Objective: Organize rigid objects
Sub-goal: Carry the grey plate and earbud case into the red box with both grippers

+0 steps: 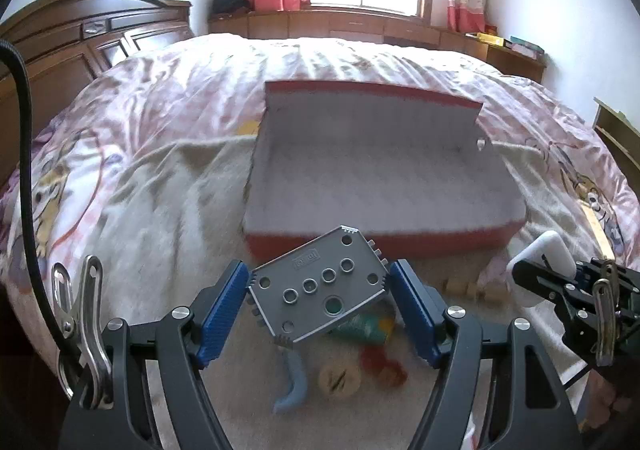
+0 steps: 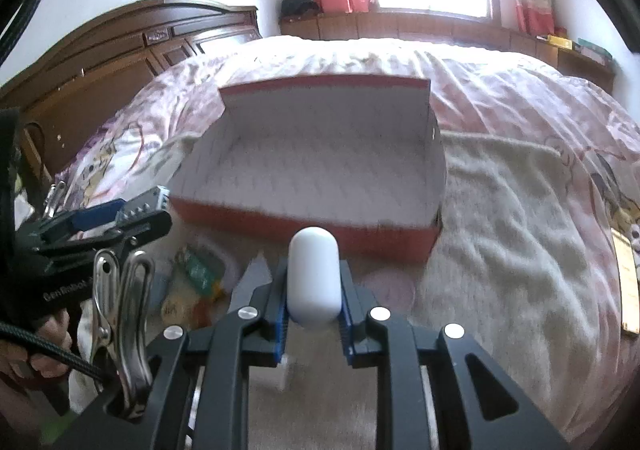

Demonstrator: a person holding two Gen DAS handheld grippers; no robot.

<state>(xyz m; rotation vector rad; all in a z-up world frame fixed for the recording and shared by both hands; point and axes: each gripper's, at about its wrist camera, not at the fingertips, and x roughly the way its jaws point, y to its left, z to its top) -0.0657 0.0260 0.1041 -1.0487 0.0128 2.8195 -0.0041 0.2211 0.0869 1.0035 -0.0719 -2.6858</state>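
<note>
Left wrist view, left to right: black cable [image 1: 24, 170] hangs at far left beside a steel clip [image 1: 80, 326]. Left gripper [image 1: 318, 292] holds a grey metal plate [image 1: 320, 290] with round holes, blue pads pressing its two side edges, plate tilted and lifted off the blanket [image 1: 160, 218]. Under it lie a light blue hook-shaped piece [image 1: 292, 382], a round wooden disc [image 1: 339, 375], red bits [image 1: 380, 362] and a green item [image 1: 364, 328], all blurred. Behind the plate sits an open red box [image 1: 380, 242] with white inside, lid standing up at the back, on the bed. Small wooden blocks [image 1: 476, 290] lie right of the box front. At far right the right gripper [image 1: 538, 268] carries a white capsule [image 1: 548, 254].

Right wrist view, left to right: a hand [image 2: 36, 346] holds the left gripper's handle, plate edge just visible. The box [image 2: 320, 226] sits centre, nothing seen inside. Right gripper [image 2: 315, 306] is narrowly closed on the white capsule [image 2: 315, 278], upright between the pads, just in front of the box's near wall. Cream blanket [image 2: 520, 250] to the right.
</note>
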